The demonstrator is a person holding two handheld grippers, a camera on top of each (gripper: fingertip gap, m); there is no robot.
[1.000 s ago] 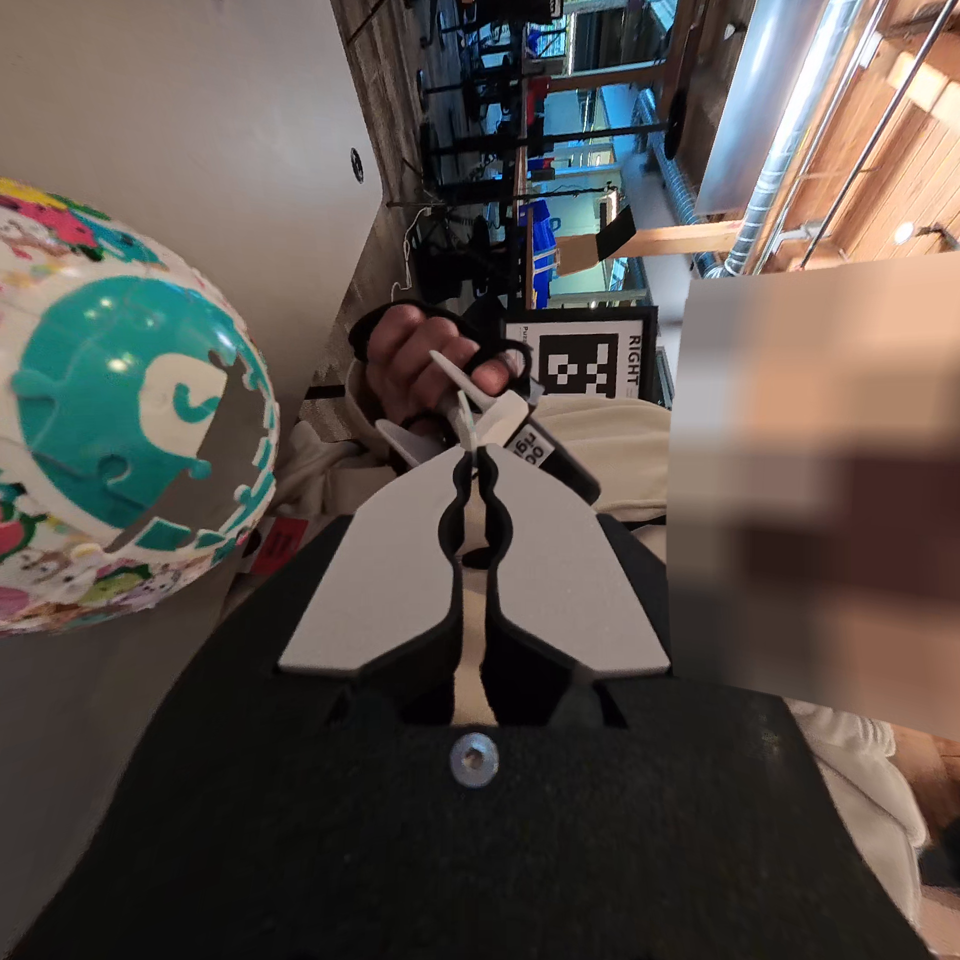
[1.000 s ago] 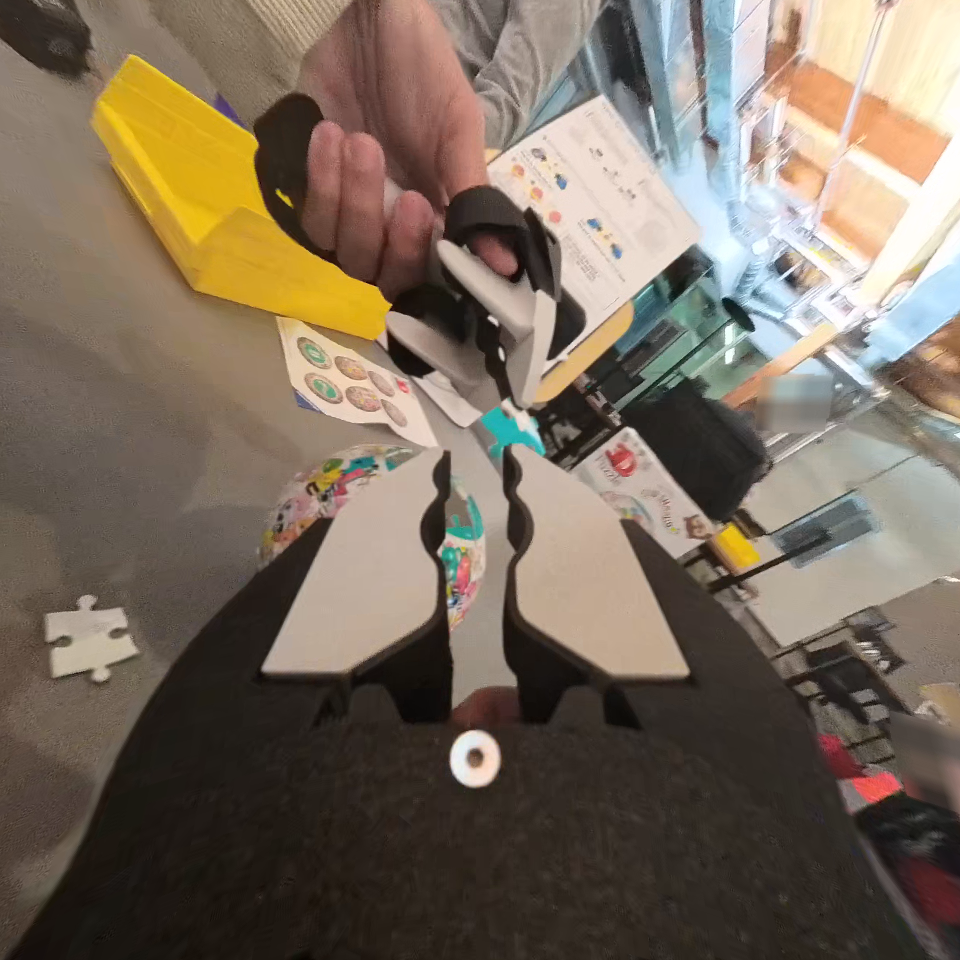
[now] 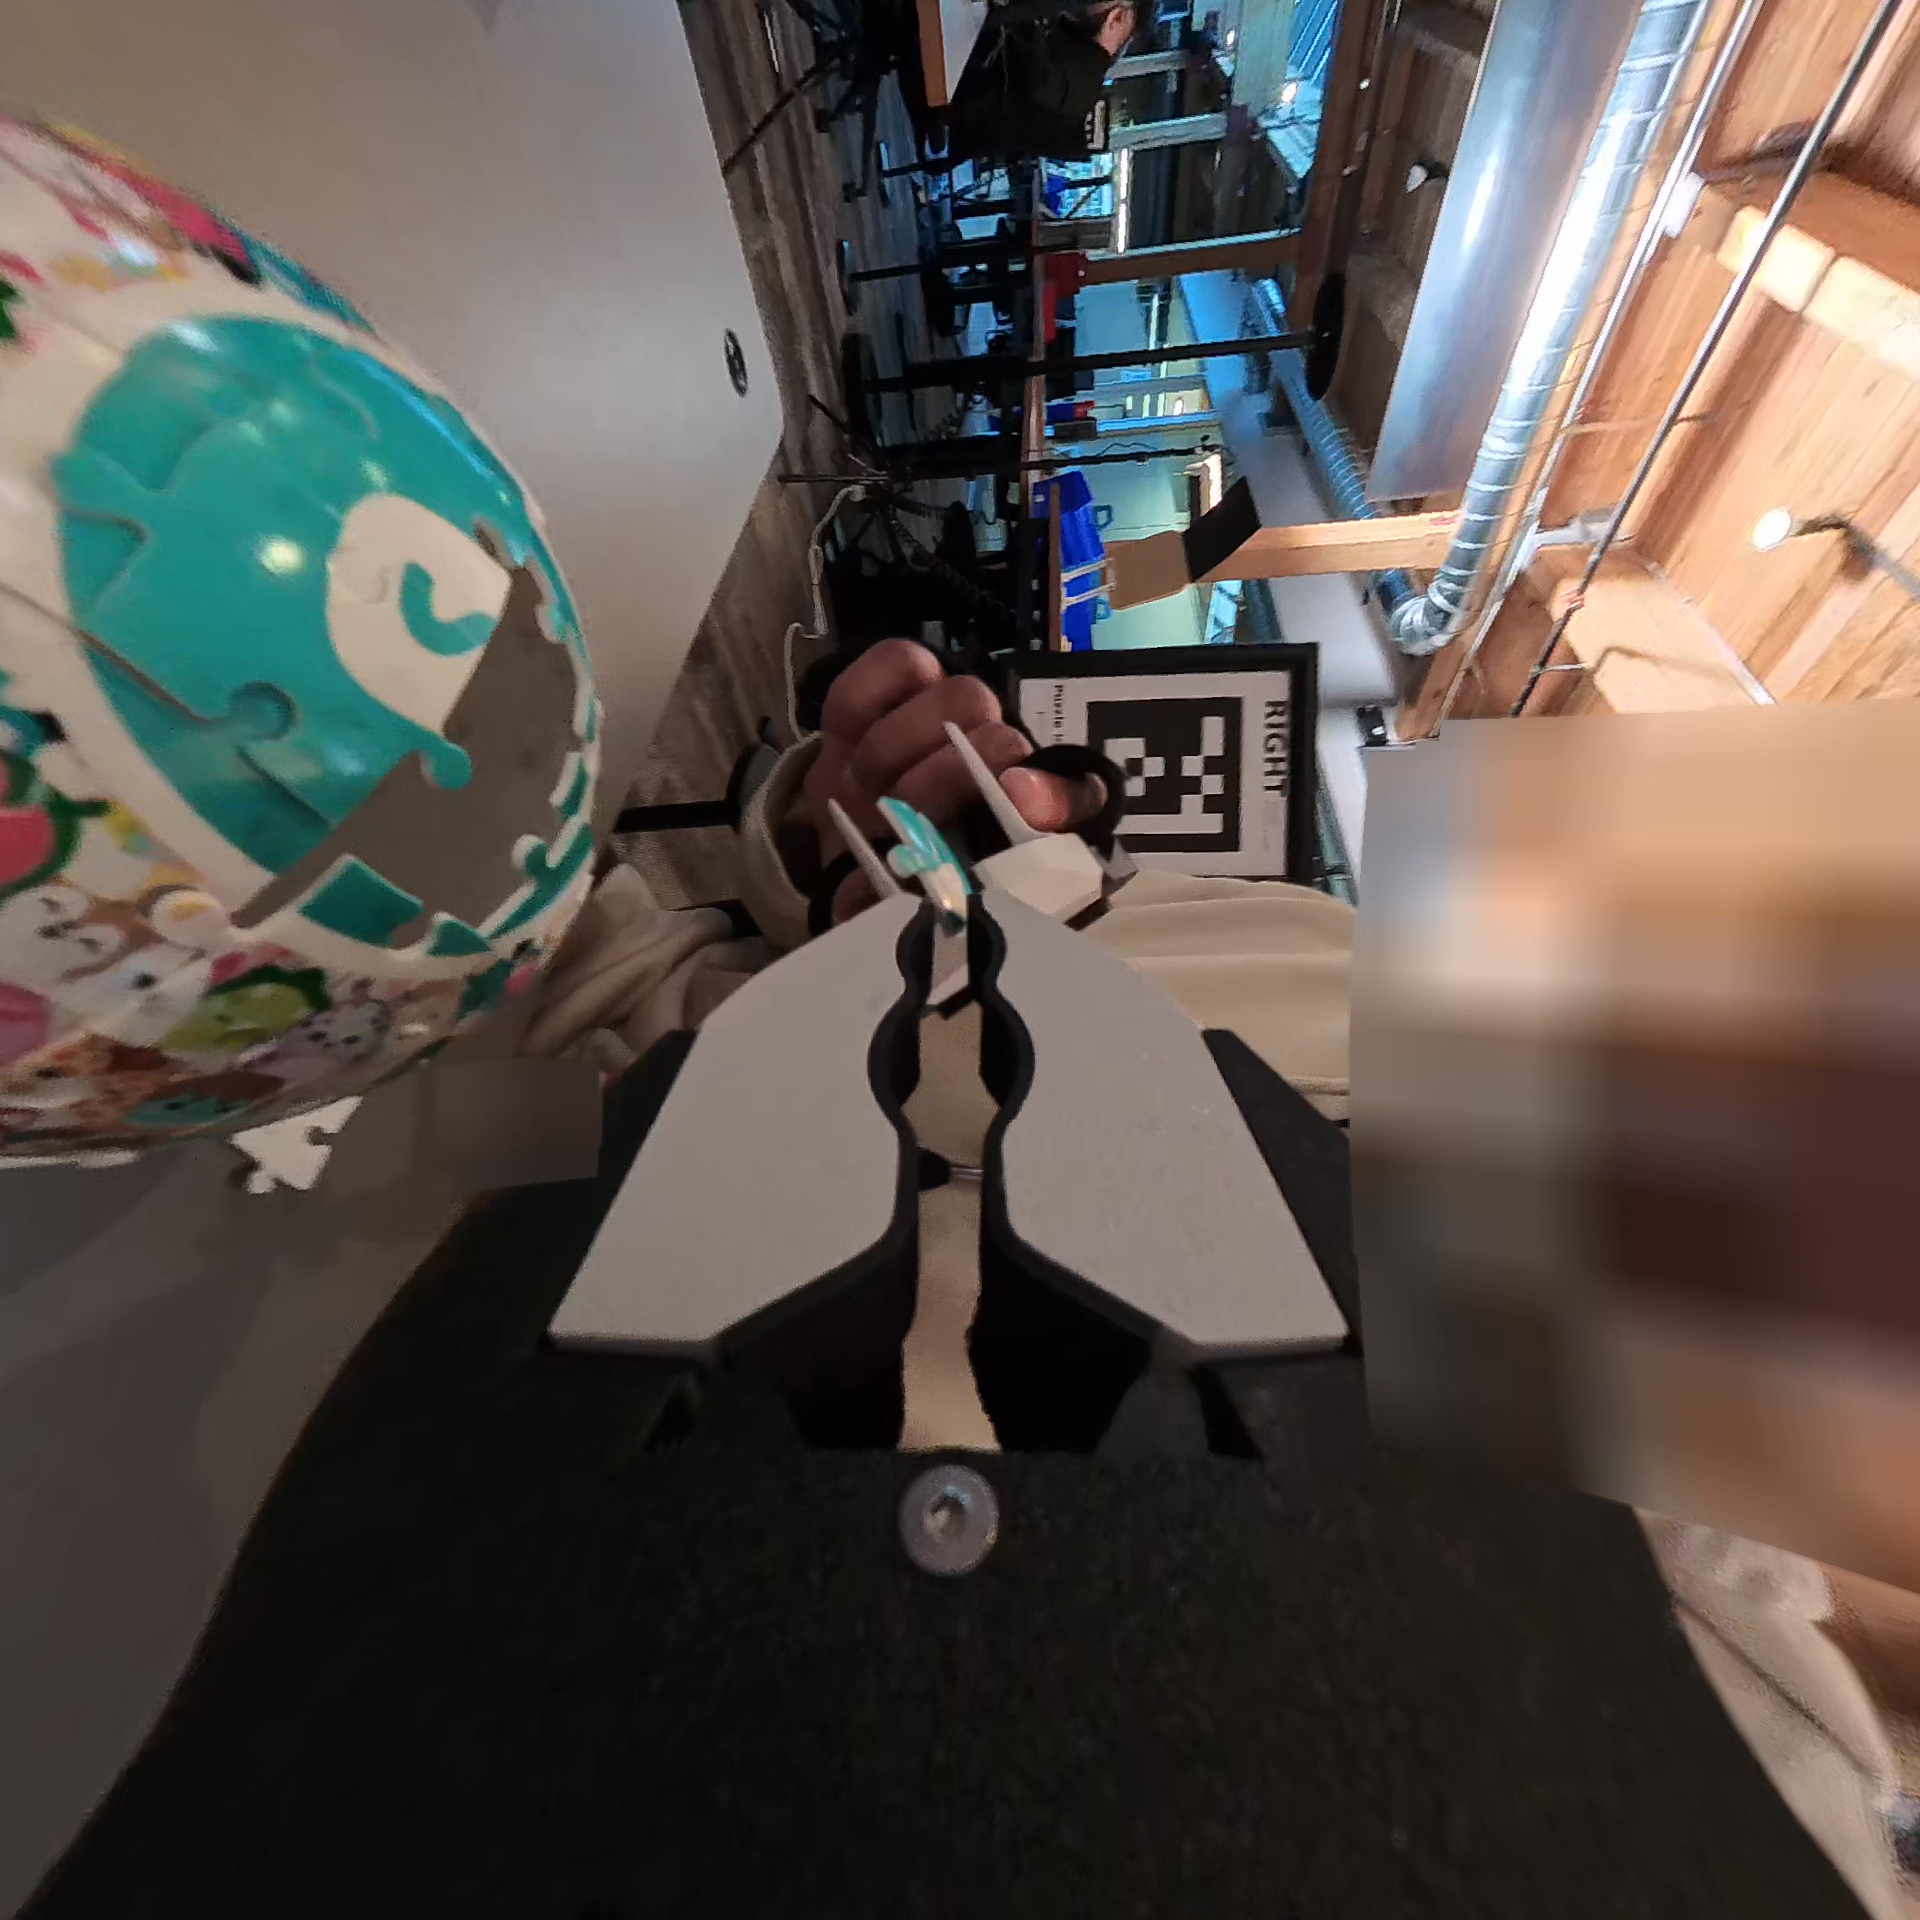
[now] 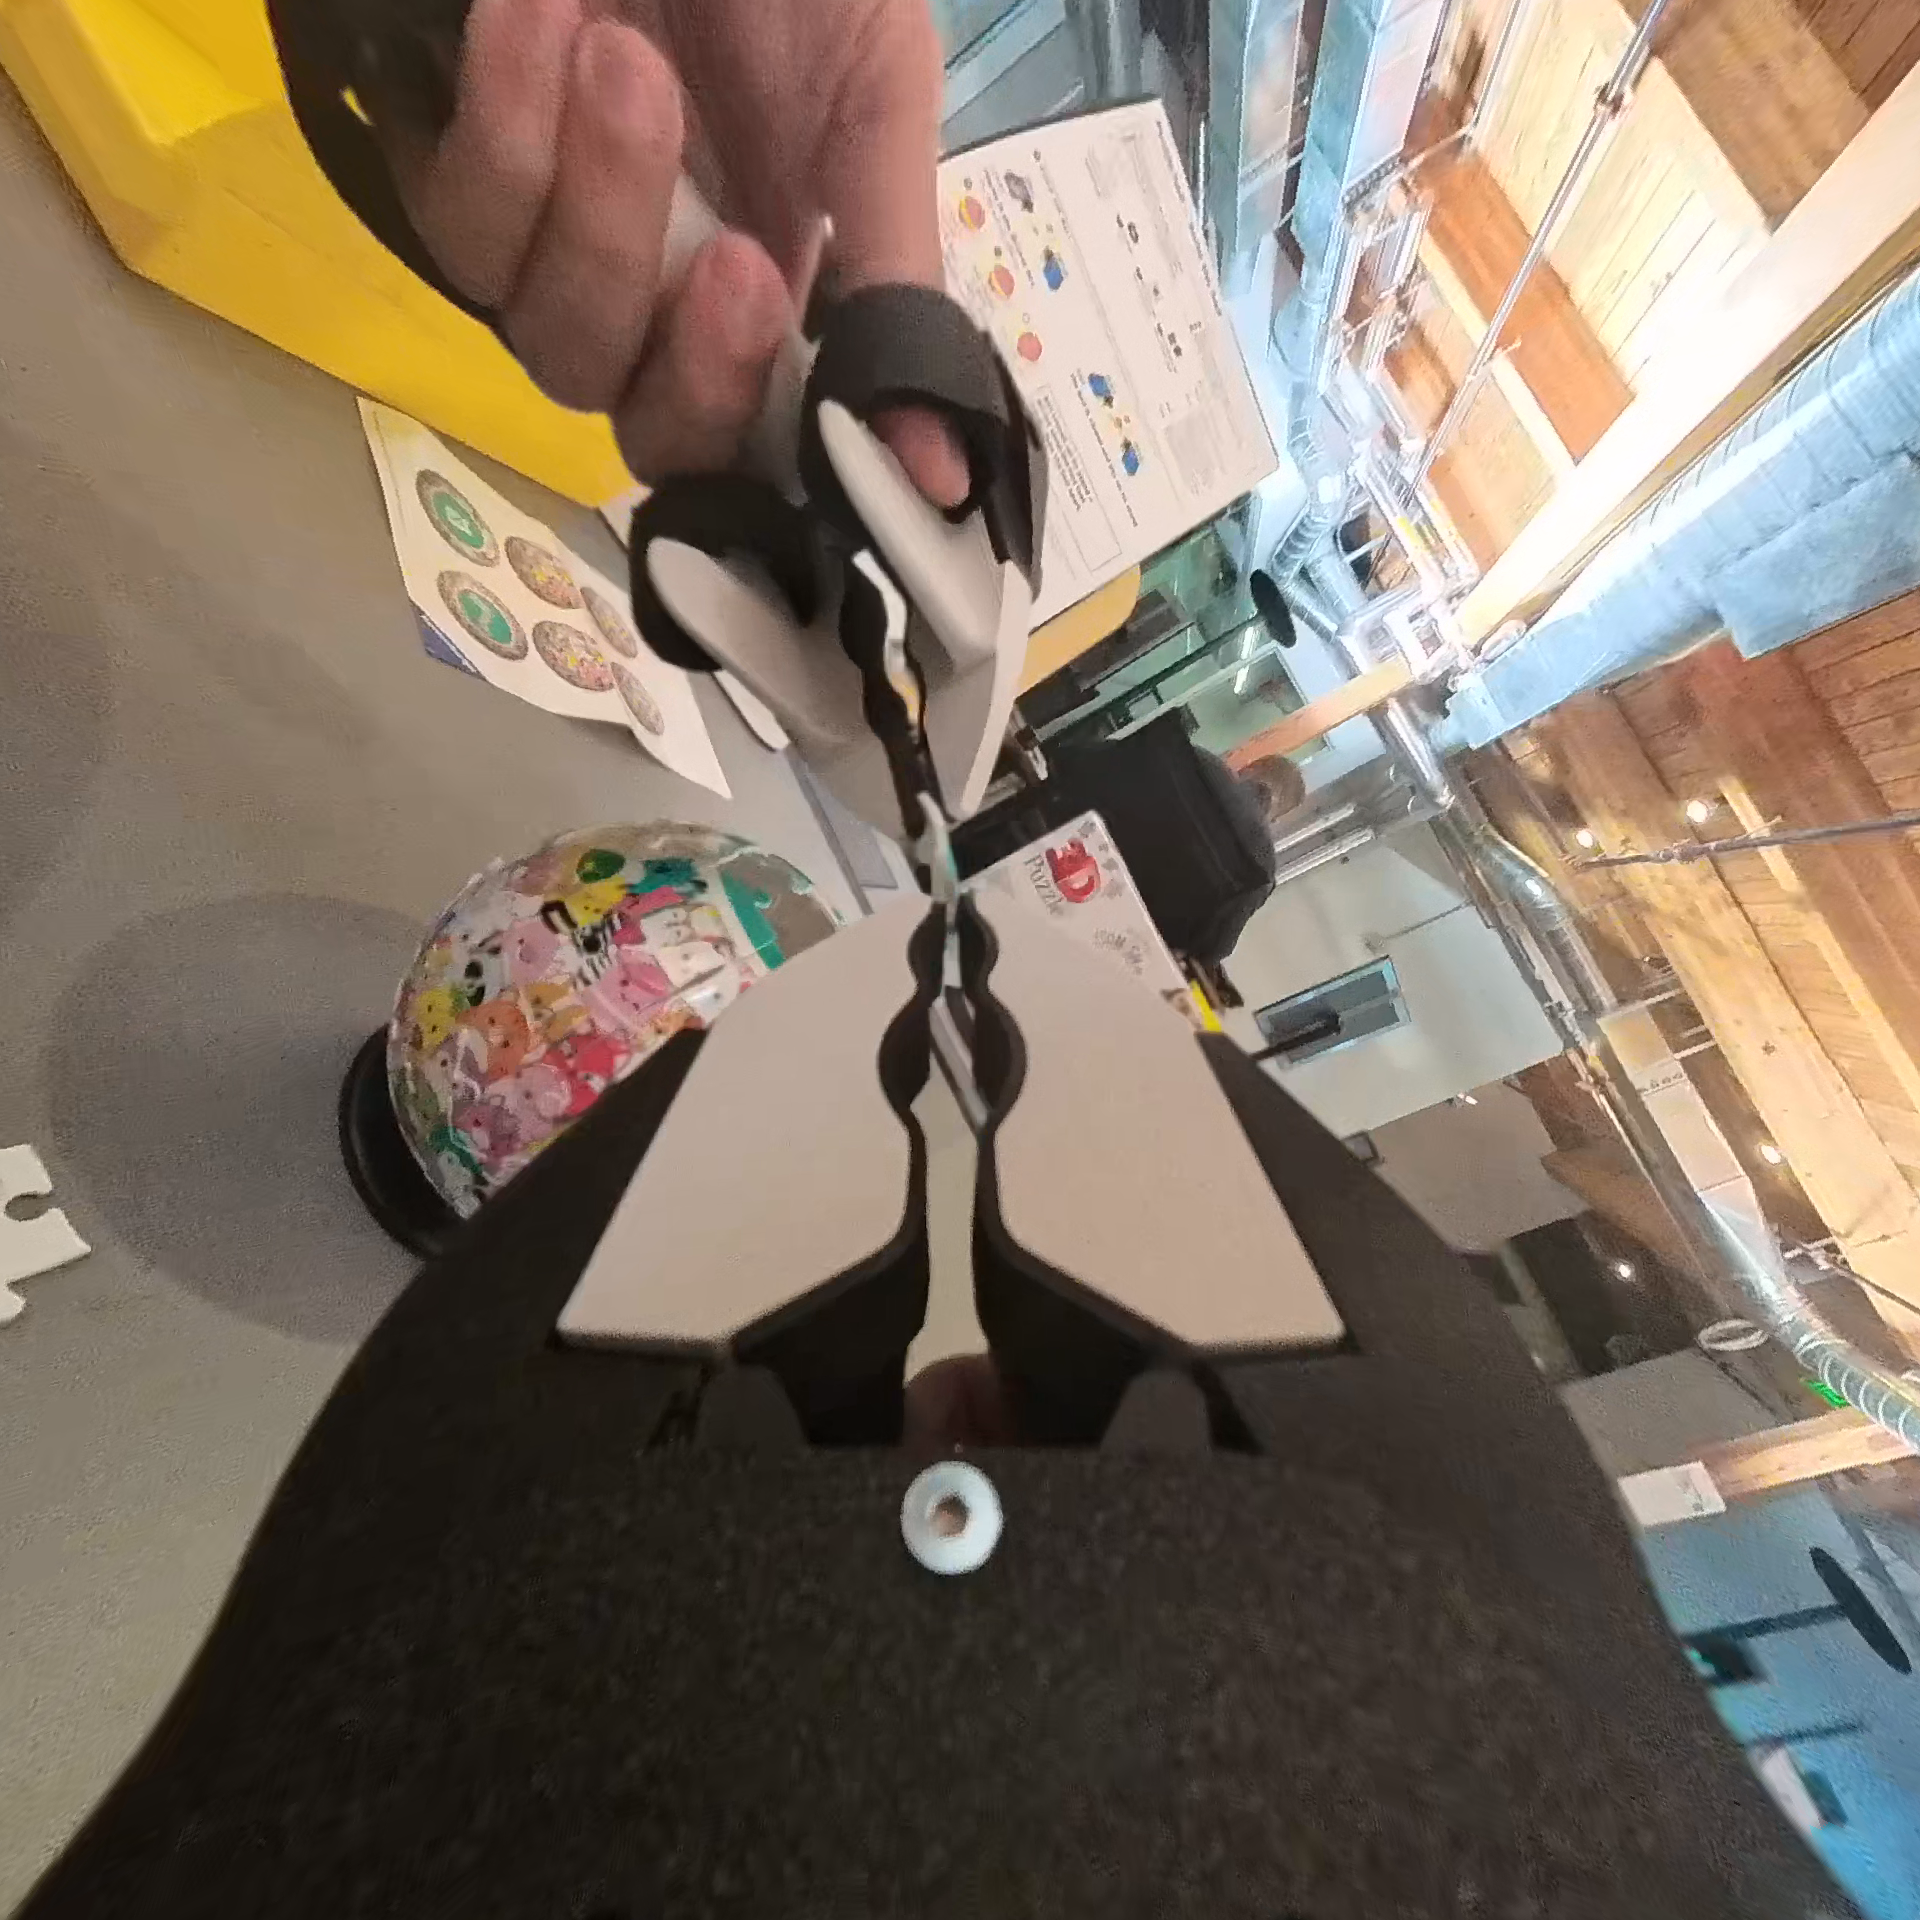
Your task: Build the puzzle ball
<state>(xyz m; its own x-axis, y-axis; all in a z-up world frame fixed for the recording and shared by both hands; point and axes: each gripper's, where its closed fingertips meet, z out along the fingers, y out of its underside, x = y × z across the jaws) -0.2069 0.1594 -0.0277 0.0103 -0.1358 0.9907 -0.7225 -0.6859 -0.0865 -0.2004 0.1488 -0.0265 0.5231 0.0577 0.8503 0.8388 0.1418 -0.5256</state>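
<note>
The puzzle ball, printed with colourful characters and a teal patch, has an open gap in its shell. It sits on a black stand on the grey table and also shows in the right wrist view. My left gripper is shut on a small teal-and-white puzzle piece, held in the air to the right of the ball. My right gripper faces it tip to tip, with its fingers closed onto the same piece.
A yellow bin stands at the back left, with a sheet of round pictures and an instruction sheet beside it. The puzzle box lies behind the ball. A loose white piece lies left of the ball.
The two grippers have come together tip to tip. My right gripper was open and has closed on the piece that the left gripper holds. The ball has not moved.
</note>
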